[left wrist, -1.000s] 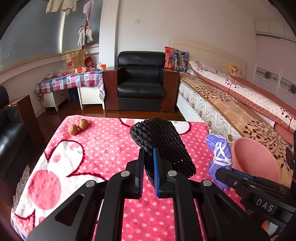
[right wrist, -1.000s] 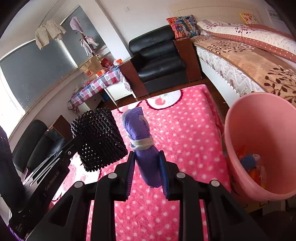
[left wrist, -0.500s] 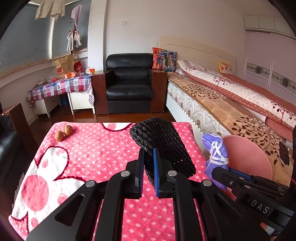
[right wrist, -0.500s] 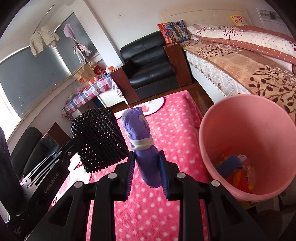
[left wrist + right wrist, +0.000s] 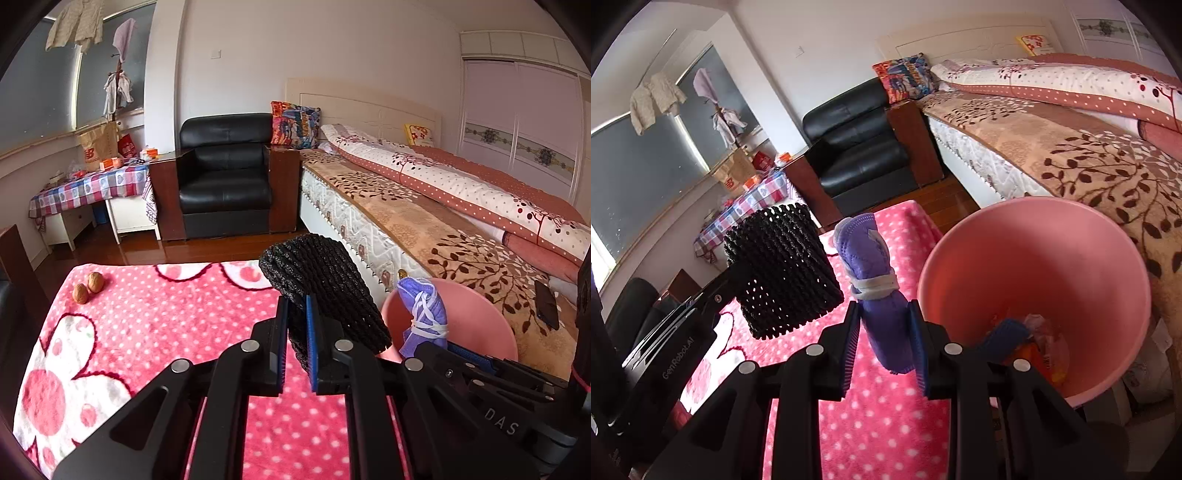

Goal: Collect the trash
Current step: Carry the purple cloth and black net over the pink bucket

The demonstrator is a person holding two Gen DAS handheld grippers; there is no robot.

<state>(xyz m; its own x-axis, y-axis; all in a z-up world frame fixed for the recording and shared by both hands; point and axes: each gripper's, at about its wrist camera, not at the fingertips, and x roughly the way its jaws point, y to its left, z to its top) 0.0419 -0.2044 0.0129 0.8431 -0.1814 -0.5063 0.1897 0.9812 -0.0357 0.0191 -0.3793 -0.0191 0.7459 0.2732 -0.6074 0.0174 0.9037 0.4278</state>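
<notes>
Smooth matt plastic bin (image 5: 1052, 258), fleecy blanket (image 5: 147, 325)

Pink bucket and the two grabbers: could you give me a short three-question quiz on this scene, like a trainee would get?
1. True or false: the pink bucket is empty.
2. What does the right gripper hold? A) the purple wad B) a walnut C) a phone
3. Fill in: the left gripper is clamped on a black foam ____ sleeve.

Key: 1 false, trash lies in its bottom; 2 A; 3 net.
</notes>
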